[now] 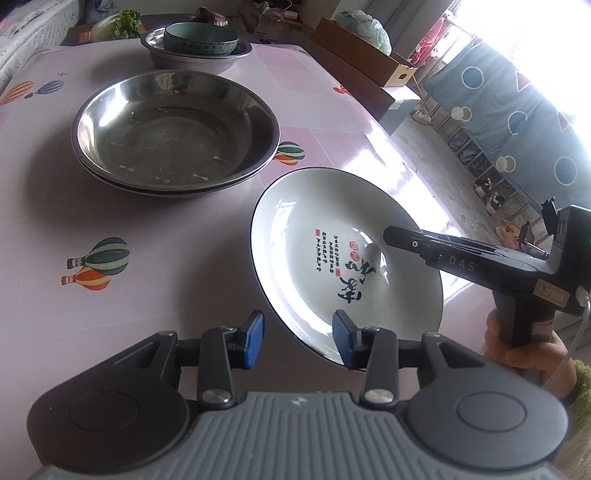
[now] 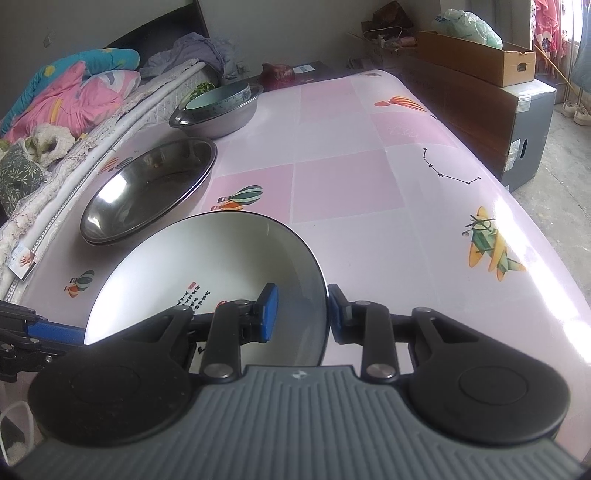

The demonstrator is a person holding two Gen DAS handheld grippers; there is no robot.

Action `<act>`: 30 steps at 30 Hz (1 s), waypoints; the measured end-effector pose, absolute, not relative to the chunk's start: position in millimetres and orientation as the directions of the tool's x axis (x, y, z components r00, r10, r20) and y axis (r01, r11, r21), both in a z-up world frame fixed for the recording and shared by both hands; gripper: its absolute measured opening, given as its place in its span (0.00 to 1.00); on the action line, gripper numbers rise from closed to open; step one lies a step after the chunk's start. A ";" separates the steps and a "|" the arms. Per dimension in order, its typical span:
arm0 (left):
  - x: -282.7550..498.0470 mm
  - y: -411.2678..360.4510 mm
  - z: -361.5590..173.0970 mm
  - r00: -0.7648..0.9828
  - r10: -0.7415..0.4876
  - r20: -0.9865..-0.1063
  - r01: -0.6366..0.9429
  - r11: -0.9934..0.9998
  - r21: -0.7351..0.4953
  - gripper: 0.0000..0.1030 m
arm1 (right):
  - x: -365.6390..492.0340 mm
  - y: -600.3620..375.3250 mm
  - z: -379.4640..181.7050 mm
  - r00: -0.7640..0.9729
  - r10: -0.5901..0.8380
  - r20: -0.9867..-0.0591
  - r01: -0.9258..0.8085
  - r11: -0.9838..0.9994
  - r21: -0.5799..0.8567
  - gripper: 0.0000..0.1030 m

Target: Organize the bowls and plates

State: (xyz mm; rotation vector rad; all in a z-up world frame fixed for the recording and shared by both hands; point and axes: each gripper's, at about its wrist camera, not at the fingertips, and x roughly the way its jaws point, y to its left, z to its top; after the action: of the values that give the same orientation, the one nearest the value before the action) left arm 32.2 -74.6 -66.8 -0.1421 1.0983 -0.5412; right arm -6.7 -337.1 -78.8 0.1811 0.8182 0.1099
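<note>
A white plate [image 1: 317, 236] with a dark rim and black calligraphy hangs tilted over the pink tablecloth. My right gripper [image 2: 301, 312] is shut on its rim, one blue pad inside the plate [image 2: 207, 258] and one outside. In the left wrist view the right gripper [image 1: 391, 236] reaches in from the right. My left gripper [image 1: 299, 338] is open and straddles the plate's near rim without pressing on it. Two stacked steel plates [image 1: 173, 136] lie behind. Farther back, a pale green bowl [image 1: 201, 38] sits in a steel basin [image 1: 166, 55].
The table [image 2: 351, 184] drops off at its right edge to the floor. A cardboard box [image 2: 476, 62] rests on a grey cabinet at the back right. Bedding and a mattress [image 2: 74, 96] press against the table's left side. Leafy greens [image 1: 122, 24] lie behind the basin.
</note>
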 end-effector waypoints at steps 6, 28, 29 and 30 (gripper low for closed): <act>36.0 -70.1 -64.2 0.368 -0.472 -0.801 0.335 0.871 -0.359 0.48 | -14.2 -343.3 -79.4 0.679 0.176 -0.712 0.008 0.969 0.247 0.28; 42.8 -78.2 -75.3 0.367 -0.440 -0.820 0.332 0.885 -0.327 0.52 | -32.5 -350.3 -87.6 0.684 0.217 -0.697 0.069 0.931 0.358 0.42; 43.5 -78.4 -75.9 0.367 -0.438 -0.821 0.331 0.886 -0.325 0.52 | -32.5 -349.9 -87.6 0.683 0.220 -0.696 0.067 0.931 0.359 0.42; 44.3 -78.6 -76.4 0.368 -0.436 -0.821 0.329 0.887 -0.323 0.52 | -32.5 -349.8 -87.6 0.682 0.223 -0.696 0.065 0.930 0.362 0.42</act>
State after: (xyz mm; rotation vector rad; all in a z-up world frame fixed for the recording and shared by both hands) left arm 44.3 -78.6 -76.4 -0.1104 1.0886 -0.4926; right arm -32.5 -349.8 -87.6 0.3761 0.8204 0.0913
